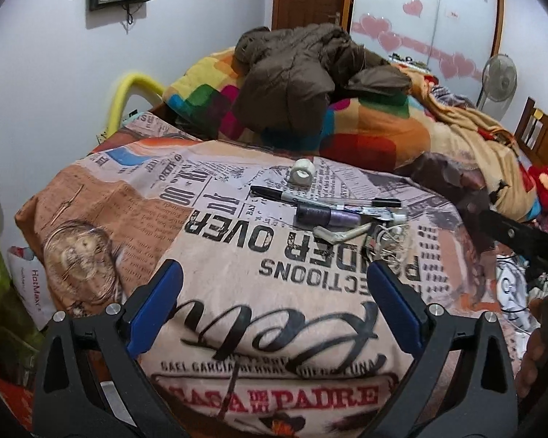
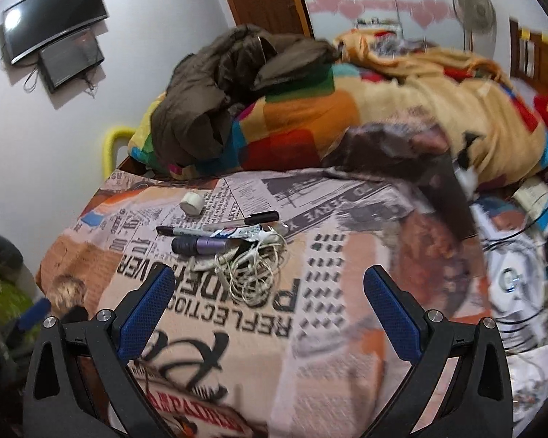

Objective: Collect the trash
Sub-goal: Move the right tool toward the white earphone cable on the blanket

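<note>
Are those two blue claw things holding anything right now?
No. The left gripper and right gripper are both open and empty, above the bedspread, short of the tangled white cord.

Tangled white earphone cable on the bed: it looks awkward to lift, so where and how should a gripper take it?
Grip the dense knot of the earphone cable, coming straight down from above with the open right gripper; loose loops lie flat, offering no firm edge.

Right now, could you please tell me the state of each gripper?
Left gripper: open, holding nothing, above the bedspread.
Right gripper: open, holding nothing, near the tangled cord.
</note>
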